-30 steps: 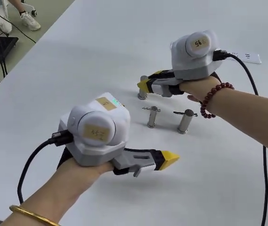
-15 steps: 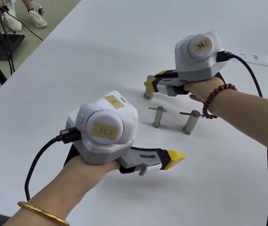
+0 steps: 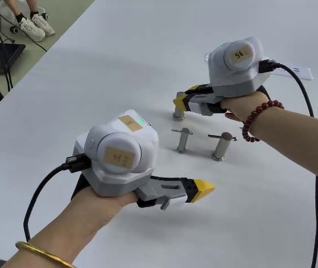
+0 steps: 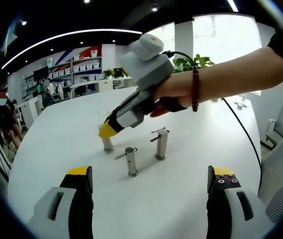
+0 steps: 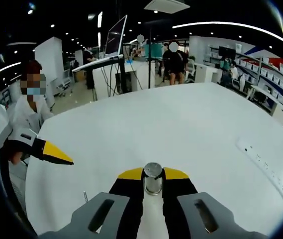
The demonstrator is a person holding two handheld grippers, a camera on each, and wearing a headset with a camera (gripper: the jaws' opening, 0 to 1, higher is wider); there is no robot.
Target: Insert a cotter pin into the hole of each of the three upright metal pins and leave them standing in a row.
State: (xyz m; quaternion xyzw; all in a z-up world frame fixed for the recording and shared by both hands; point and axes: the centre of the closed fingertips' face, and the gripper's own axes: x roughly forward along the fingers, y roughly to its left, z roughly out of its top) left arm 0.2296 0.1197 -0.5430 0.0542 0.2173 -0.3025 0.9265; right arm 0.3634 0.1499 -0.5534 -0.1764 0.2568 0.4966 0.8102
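Metal pin (image 5: 153, 180) at the far end sits in the right gripper's (image 3: 181, 103) closed jaws; the left gripper's (image 4: 151, 172) jaws are wide open.

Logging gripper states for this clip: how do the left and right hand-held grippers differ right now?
The left hand-held gripper has its jaws wide apart and holds nothing; the right hand-held gripper is closed around a metal pin. The left hangs short of the pins; the right is at the far one. Both have yellow tips.
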